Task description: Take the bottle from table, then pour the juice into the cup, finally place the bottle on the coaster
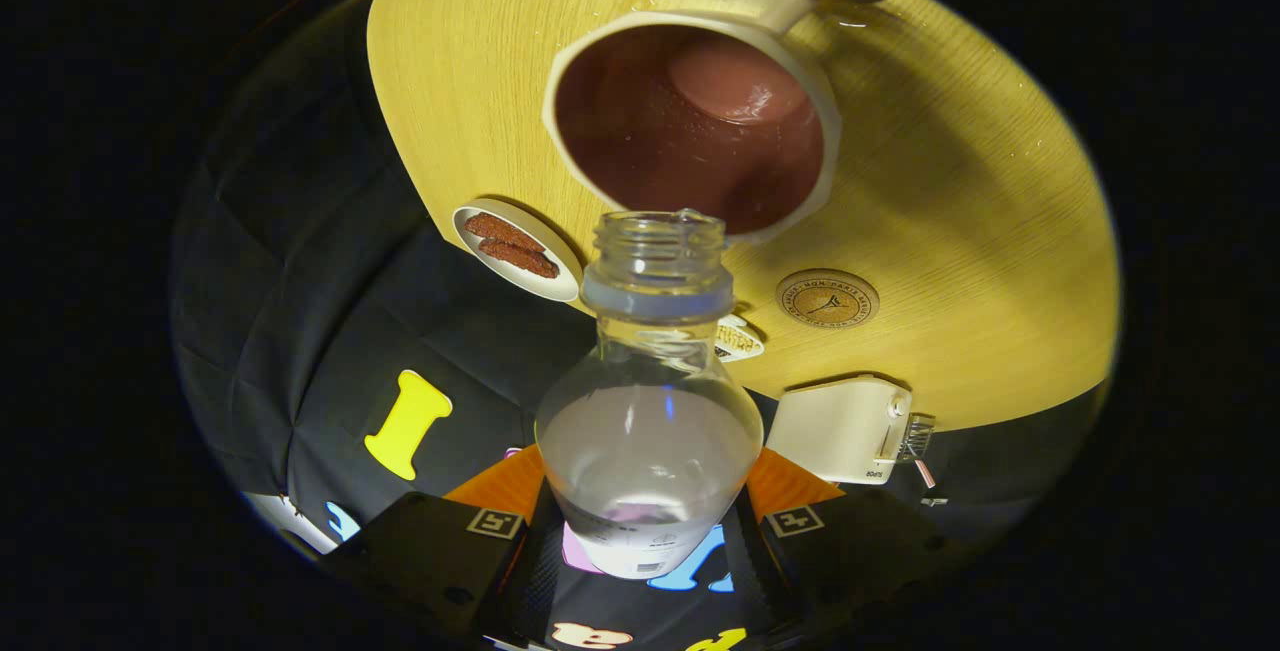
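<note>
Pinching bottle (pixel 648 451) between fingers (pixel 640 531), open mouth just over cup (pixel 690 121) rim; coaster (pixel 827 298) beside cup, unobstructed.

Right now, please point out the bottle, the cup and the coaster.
bottle (pixel 650 451): gripper view, on its clear body between the tongs.
cup (pixel 690 131): gripper view, on its inner wall.
coaster (pixel 827 298): gripper view, on its round top.
</note>
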The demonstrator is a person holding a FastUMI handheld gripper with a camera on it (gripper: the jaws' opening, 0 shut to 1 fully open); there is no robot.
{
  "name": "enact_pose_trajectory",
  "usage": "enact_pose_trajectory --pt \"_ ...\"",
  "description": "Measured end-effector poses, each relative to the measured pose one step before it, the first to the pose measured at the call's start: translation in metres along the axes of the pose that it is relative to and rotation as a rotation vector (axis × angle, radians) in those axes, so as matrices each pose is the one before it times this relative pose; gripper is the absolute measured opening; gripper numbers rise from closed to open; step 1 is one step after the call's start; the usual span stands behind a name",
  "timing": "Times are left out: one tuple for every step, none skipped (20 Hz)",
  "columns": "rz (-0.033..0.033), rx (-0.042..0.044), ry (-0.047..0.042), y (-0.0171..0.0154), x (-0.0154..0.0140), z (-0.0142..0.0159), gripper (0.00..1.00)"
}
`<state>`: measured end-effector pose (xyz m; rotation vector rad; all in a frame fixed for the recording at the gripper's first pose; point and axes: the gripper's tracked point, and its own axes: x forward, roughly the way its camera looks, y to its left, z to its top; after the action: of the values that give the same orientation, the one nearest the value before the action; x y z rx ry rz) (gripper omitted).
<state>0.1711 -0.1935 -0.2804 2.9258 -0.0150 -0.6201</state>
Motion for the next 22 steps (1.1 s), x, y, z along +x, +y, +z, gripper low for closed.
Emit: enact_pose_trajectory --pt "0.00783 -0.01337 -0.00614 -0.00108 0.00168 0.00177 0.73" --pt "0.00097 -0.01857 -0.00529 -0.00269 0.00126 0.00067 0.73" --pt "0.00044 -0.01102 -0.00115 -0.00322 0.00152 0.00001 0.72" --pt "0.00414 -0.00650 -0.00438 -0.00256 0.00238 0.00024 0.72" --pt "0.00969 -0.01482 -0.01144 -0.00155 0.00190 0.00136 0.73" --pt "0.00908 -0.03004 -0.01356 -0.00166 0.00236 0.00094 0.72" --pt "0.00668 -0.04217 -0.00856 -0.00344 0.00156 -0.00008 0.72" --pt "0.00591 -0.04680 -0.01037 -0.00401 0.00094 0.00012 0.72" --pt "0.00941 -0.04797 -0.00917 -0.00404 -0.00019 -0.00057 0.72" --pt "0.01878 -0.05522 -0.01188 -0.00196 -0.00225 -0.00145 0.72" --pt "0.01638 -0.06409 -0.01817 -0.00291 -0.00360 0.00019 0.72" --pt "0.01702 -0.07812 -0.02220 -0.00081 -0.00626 -0.00083 0.72" --pt "0.01680 -0.07831 -0.01118 -0.00064 -0.00543 -0.00377 0.72" --pt "0.01819 -0.09402 -0.01385 0.00084 -0.00701 -0.00392 0.72" --pt "0.01819 -0.10873 -0.01311 0.00100 -0.00658 -0.00244 0.72" --pt "0.01745 -0.11260 -0.01064 0.00146 -0.00796 -0.00411 0.72" --pt "0.03073 -0.10718 -0.02050 0.00346 -0.00739 -0.00222 0.72" --pt "0.04425 -0.10233 -0.02085 0.00497 -0.00623 -0.00193 0.72" --pt "0.02546 -0.09423 -0.00515 -0.00346 -0.00650 -0.00486 0.72" --pt "0.01114 -0.09280 0.01217 -0.00775 -0.00740 -0.00848 0.72" --pt "0.00359 -0.09841 0.02555 -0.00747 -0.00686 -0.00975 0.72" --pt "-0.00531 -0.10263 0.02494 -0.00706 -0.00687 -0.00887 0.72"
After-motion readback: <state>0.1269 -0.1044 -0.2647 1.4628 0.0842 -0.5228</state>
